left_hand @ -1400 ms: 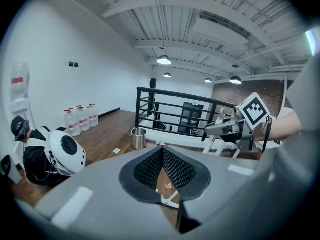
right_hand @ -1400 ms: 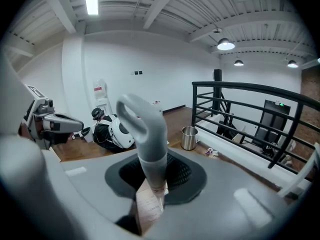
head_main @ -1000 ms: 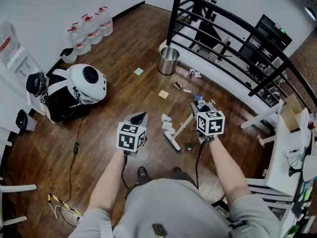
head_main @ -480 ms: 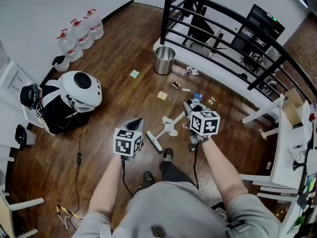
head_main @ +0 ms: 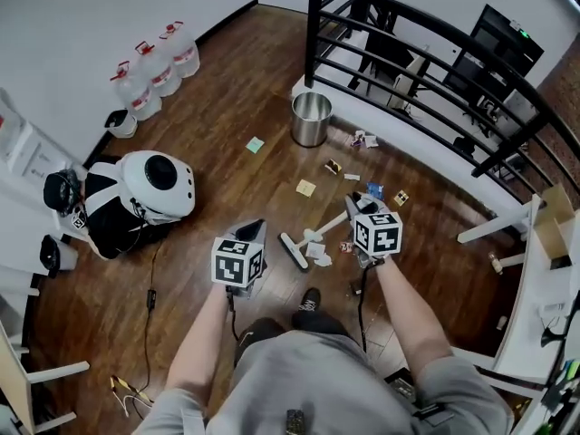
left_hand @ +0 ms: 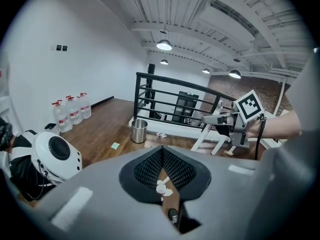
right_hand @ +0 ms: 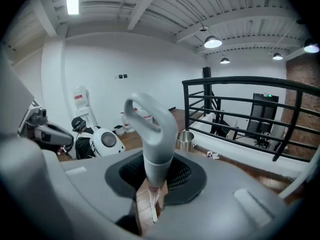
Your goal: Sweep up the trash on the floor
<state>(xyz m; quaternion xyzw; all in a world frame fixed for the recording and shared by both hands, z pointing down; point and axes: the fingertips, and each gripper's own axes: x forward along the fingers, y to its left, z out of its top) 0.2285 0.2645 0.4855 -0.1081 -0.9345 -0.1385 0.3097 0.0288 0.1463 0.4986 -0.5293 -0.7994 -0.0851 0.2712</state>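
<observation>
Floor (head_main: 227, 89) of glossy brown wood planks lies open toward the white wall (head_main: 82, 25) at the left. At the right it is bounded by a black metal railing (head_main: 426, 57), with a round steel bin (head_main: 310, 119) standing near that edge. Trash (head_main: 317, 254) is scattered between the bin and the grippers: crumpled white paper touching the flat white head of the broom (head_main: 294, 252), plus square paper notes and small wrappers. The right gripper (right_hand: 155, 179) has its fingers (right_hand: 182, 176) clamped partway closed on the broom's smooth grey loop-ended handle, and the left gripper (left_hand: 161, 159) has its fingers (left_hand: 142, 171) pressed together, holding nothing.
</observation>
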